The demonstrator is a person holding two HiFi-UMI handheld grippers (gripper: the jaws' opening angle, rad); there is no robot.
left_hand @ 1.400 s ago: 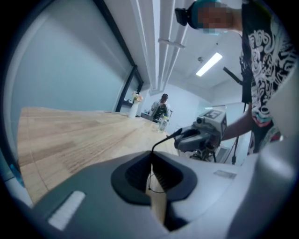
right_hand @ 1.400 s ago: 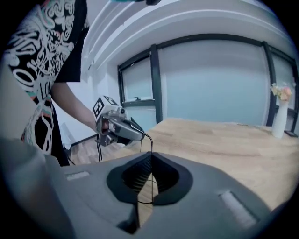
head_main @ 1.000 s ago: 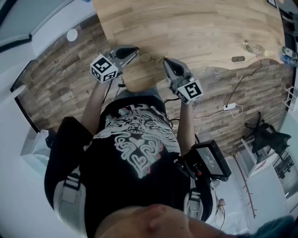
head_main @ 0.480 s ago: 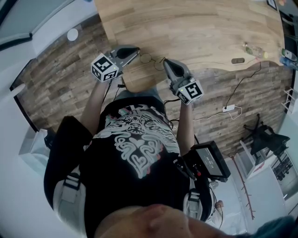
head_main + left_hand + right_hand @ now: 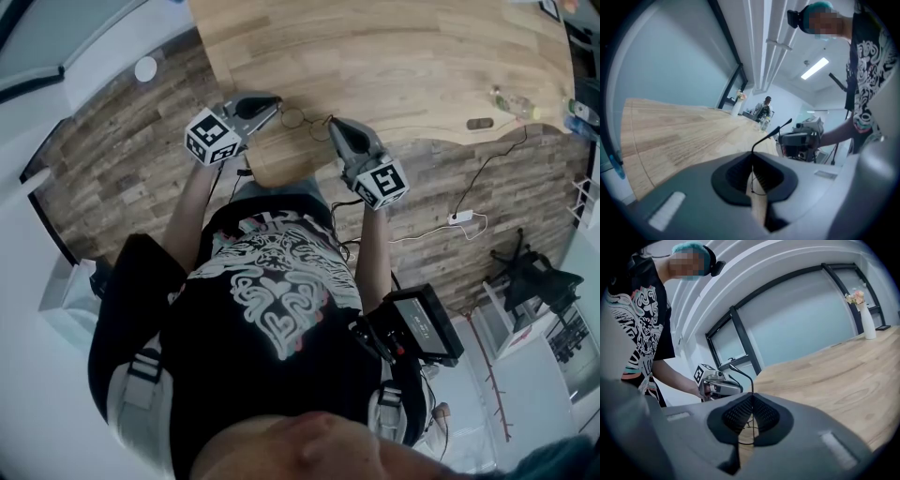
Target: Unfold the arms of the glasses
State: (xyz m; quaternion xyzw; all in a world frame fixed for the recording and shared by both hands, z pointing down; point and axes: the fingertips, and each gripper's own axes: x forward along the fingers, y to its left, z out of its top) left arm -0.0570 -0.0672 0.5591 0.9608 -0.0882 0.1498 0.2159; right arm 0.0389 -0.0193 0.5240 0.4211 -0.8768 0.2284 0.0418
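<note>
Thin wire-framed glasses [image 5: 302, 118] hang between my two grippers, just above the near edge of the wooden table [image 5: 394, 56]. My left gripper [image 5: 275, 105] is shut on one arm. In the left gripper view that dark arm [image 5: 772, 132] sticks up out of the shut left gripper [image 5: 752, 165], and a bit of lens rim shows below. My right gripper [image 5: 333, 125] is shut on the other arm. Its curved arm tip [image 5: 741, 372] rises out of the shut right gripper [image 5: 751, 401]. Each gripper faces the other: right gripper [image 5: 799, 140], left gripper [image 5: 717, 383].
A small dark object [image 5: 479, 120] and a bottle [image 5: 511, 98] lie at the table's right end. A white vase with flowers [image 5: 866, 315] stands far back. On the floor are a cable with a white adapter [image 5: 461, 216] and a black chair [image 5: 534, 277].
Both grippers have barely shifted; each still has its arm of the glasses.
</note>
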